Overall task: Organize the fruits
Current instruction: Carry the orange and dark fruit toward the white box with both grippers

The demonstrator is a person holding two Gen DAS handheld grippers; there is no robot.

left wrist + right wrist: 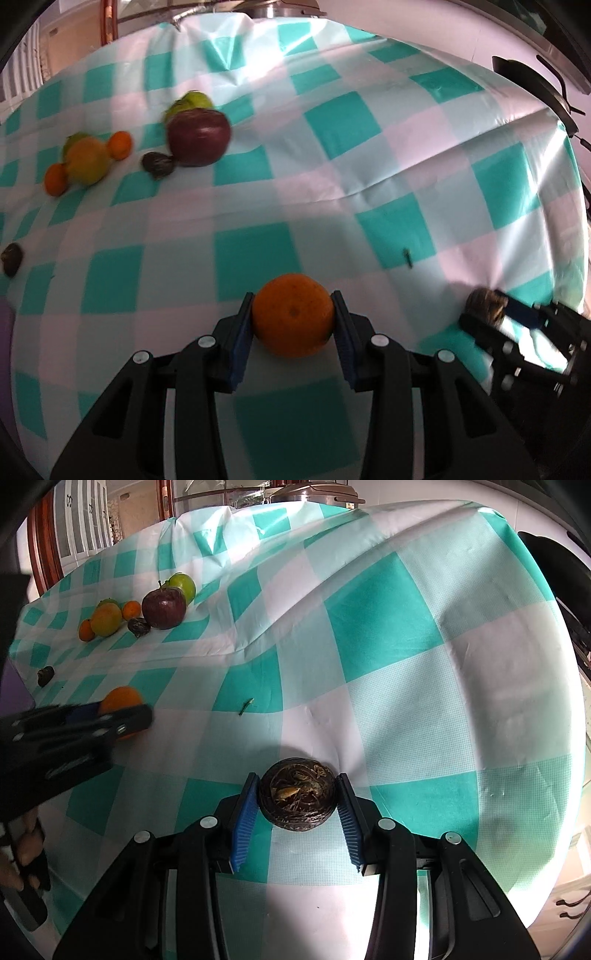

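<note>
My left gripper (293, 314) is shut on an orange (293, 315) just above the checked tablecloth (332, 166); it also shows in the right wrist view (120, 709). My right gripper (297, 799) is shut on a dark wrinkled brown fruit (297, 797), also seen at the right of the left wrist view (484, 306). A group of fruit lies far left: a dark red apple (197, 138), a green apple (192, 103), a yellow-green fruit (86, 162), two small oranges (120, 144) and a small dark fruit (159, 165).
Another small dark fruit (12, 258) lies alone at the left edge. A small green stem (246, 706) lies on the cloth. A metal pot (314, 494) stands beyond the far table edge. A dark pan (535, 85) is at the right.
</note>
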